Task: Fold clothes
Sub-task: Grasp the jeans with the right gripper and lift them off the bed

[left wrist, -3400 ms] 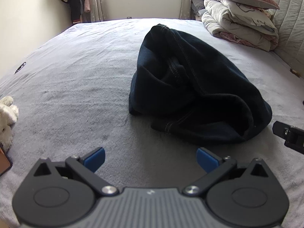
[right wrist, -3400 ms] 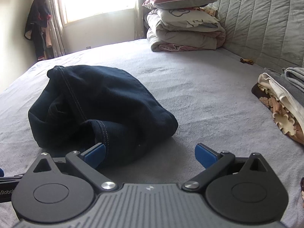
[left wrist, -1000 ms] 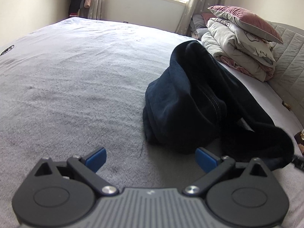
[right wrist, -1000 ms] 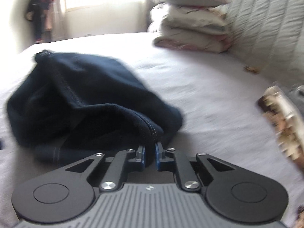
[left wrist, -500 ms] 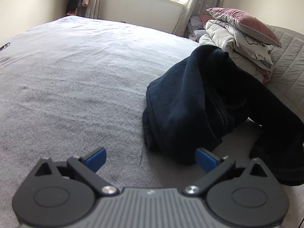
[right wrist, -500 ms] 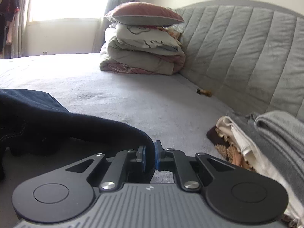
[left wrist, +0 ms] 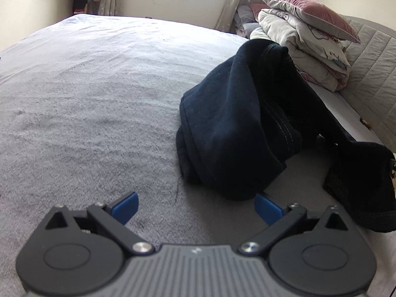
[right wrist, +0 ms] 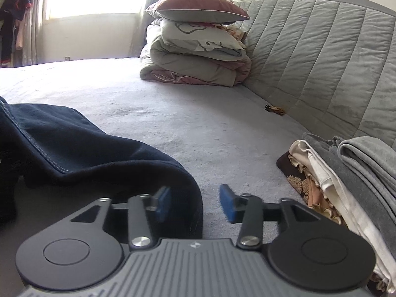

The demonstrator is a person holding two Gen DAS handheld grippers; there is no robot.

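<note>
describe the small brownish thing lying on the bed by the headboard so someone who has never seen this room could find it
Start at the grey quilted headboard and follow its bottom edge to where it meets the bed cover. The small brown object lies there on the cover, between the stacked bedding and the folded clothes pile. It is tiny, knotted-looking and alone; what it is cannot be told.

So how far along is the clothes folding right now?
Done: a stack of folded clothes sits by the headboard. In hand: the dark jeans, one end pulled out toward the right gripper, whose jaws are opening, with the hem between them and no longer pinched. The left gripper is open and empty. Left: the jeans are bunched, not flat or folded.
</note>
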